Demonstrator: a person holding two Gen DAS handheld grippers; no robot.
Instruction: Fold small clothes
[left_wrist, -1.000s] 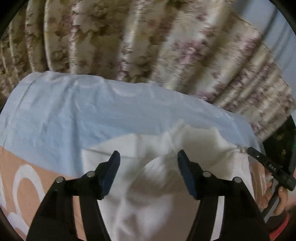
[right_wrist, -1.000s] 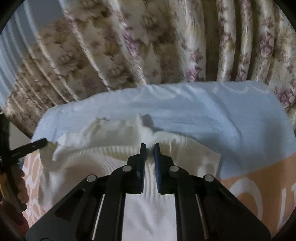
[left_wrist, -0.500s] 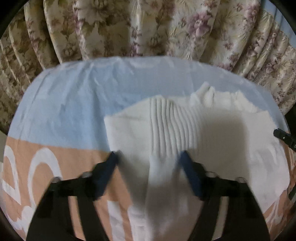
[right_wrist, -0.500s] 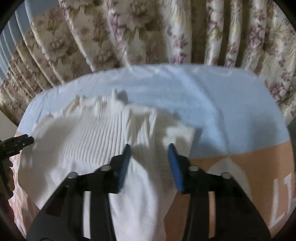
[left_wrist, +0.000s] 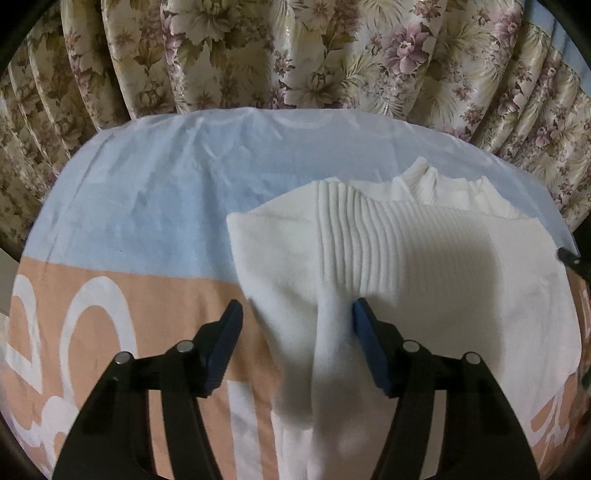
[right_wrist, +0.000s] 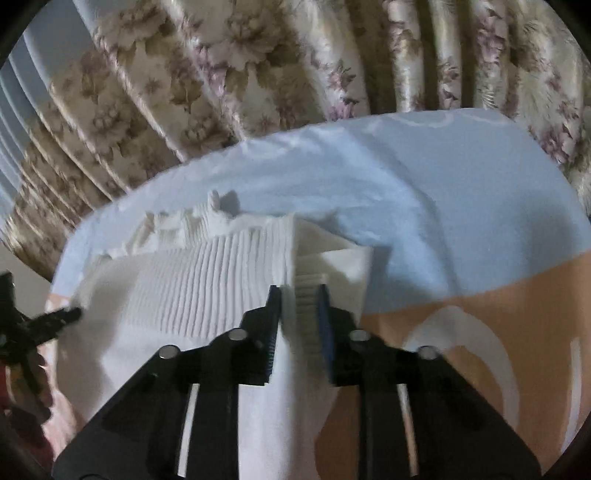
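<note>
- fingers of the left gripper (left_wrist: 297, 319) stand wide apart, with a raised fold of the white garment (left_wrist: 388, 266) running up between them; the blue pad on the right-hand finger (left_wrist: 369, 345) sits just beside that fold, while the other pad is over bare cloth and holds nothing.
- fingers of the right gripper (right_wrist: 299, 297) are drawn close together on a ribbed strip of the white garment (right_wrist: 207, 291), which fills the narrow gap between the two pads; they are clamped on it.
- white garment lies on the blue and peach bedsheet (left_wrist: 140, 206), mostly on the blue part near the far edge, with its near portion reaching over the peach part.
- it is a small white knit piece: a band of raised vertical ribs crosses its middle, smooth plain fabric lies to either side, and a crumpled, ruffled edge stands up along its far side.
- in the right wrist view the side of the garment nearest the gripper is turned over in layers, showing a squared folded corner on the blue cloth.
- bedsheet carries large white shapes printed on the peach band.
- floral curtain (left_wrist: 295, 51) hangs in pleats just behind the far edge of the sheet.
</note>
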